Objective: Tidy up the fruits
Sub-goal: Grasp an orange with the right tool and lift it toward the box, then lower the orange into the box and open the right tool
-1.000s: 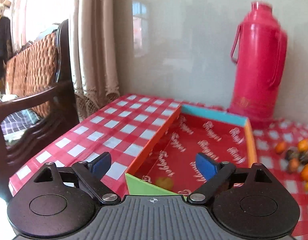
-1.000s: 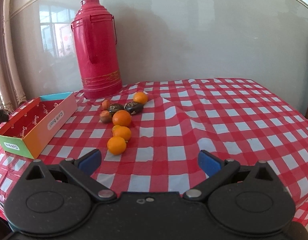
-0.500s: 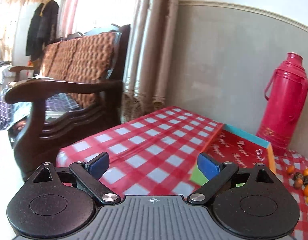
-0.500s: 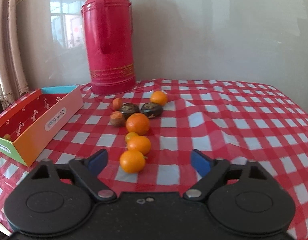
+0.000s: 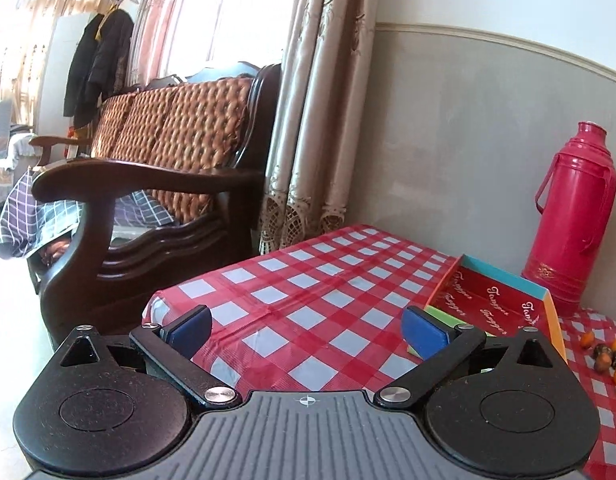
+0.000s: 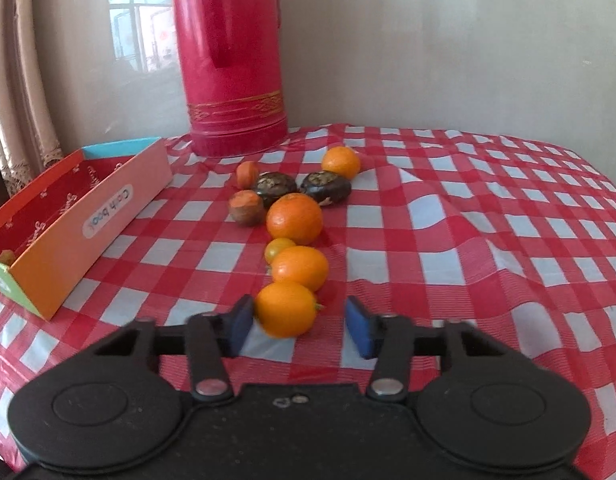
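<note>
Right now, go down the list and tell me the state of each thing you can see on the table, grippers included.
Right gripper: jaws just closing around the nearest orange, a gap still on one side.
Left gripper: open wide, nothing between its pads.
Box: open-topped, one small fruit inside.
Thermos: upright, capped in the left wrist view.
Other fruits: loose on the tablecloth.

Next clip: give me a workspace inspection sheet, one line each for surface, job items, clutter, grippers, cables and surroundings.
Surface: red-and-white checked tablecloth, rumpled.
Job's things: orange fruits and dark fruits in a loose cluster; nearest orange fruit lies between the right jaws; cardboard box at left, one small fruit in its near corner.
Clutter: red thermos against the wall.
Grippers: right gripper jaws have just been closing, left pad touching the fruit, right pad still clear; left gripper open, nothing between, jaws have just been opening.
Cables: nothing seen.
Surroundings: wooden armchair, curtains.
</note>
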Action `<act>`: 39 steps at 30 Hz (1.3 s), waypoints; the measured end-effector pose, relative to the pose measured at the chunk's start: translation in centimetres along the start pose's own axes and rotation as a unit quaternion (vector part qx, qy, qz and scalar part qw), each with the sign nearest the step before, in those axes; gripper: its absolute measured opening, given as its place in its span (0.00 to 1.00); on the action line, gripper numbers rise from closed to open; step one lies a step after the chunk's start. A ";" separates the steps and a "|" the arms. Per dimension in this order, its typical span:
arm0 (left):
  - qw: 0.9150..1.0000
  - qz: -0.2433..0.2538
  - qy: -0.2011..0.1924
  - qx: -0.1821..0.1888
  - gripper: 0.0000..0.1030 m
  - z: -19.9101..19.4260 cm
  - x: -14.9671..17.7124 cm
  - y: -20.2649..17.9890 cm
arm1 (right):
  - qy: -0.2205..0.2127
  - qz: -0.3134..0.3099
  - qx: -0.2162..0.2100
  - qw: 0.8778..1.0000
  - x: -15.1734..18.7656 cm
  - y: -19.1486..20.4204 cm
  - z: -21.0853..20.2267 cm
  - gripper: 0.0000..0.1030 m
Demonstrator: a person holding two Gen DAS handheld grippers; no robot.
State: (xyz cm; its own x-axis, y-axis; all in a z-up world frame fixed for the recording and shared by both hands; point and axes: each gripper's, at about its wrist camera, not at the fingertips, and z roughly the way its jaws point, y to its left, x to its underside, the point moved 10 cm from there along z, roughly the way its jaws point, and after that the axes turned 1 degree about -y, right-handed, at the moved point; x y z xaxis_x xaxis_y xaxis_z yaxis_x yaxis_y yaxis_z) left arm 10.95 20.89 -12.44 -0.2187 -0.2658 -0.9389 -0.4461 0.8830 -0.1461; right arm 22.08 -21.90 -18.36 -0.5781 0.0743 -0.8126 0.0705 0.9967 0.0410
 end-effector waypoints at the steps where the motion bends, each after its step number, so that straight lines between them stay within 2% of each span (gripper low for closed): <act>1: 1.000 0.002 -0.004 0.002 0.98 -0.2 -0.1 -0.1 | -0.001 -0.004 0.000 1.000 0.0 0.2 0.0 0.28; 8: 1.000 -0.006 -0.012 0.000 1.00 -0.6 -0.1 0.2 | -0.024 -0.015 -0.017 0.999 -0.3 1.3 -1.1 0.28; 11: 0.999 -0.025 -0.015 -0.015 1.00 -1.0 0.0 1.1 | -0.045 -0.026 -0.051 0.997 -1.6 3.2 -2.2 0.28; 19: 0.996 -0.065 -0.030 -0.050 1.00 -2.8 0.7 4.1 | -0.078 -0.072 -0.170 0.980 -5.5 12.4 -3.6 0.28; 24: 0.994 -0.080 -0.034 -0.061 1.00 -3.0 0.9 5.9 | -0.071 -0.112 -0.210 0.969 -5.7 18.2 -2.7 0.28; 29: 0.992 -0.096 -0.033 -0.071 1.00 -2.8 1.1 7.2 | -0.046 -0.140 -0.222 0.964 -4.7 21.8 -1.0 0.28; 33: 0.991 -0.105 -0.032 -0.071 1.00 -2.5 1.2 7.6 | -0.032 -0.138 -0.220 0.965 -3.9 22.3 -0.7 0.29; 34: 0.991 -0.104 -0.033 -0.071 1.00 -2.5 1.2 7.6 | -0.031 -0.138 -0.220 0.965 -3.8 22.2 -0.7 0.32; 39: 0.993 -0.094 -0.035 -0.067 1.00 -2.4 1.2 6.9 | -0.040 -0.132 -0.222 0.965 -4.2 21.5 -1.7 0.33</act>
State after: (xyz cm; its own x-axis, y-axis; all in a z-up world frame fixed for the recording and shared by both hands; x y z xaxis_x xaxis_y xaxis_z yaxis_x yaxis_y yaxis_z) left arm 5.55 25.75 -13.88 -0.0606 -0.3896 -0.9190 -0.5865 0.7589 -0.2830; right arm 24.67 -0.71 -13.10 -0.4624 -0.1685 -0.8705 -0.4367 0.8977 0.0582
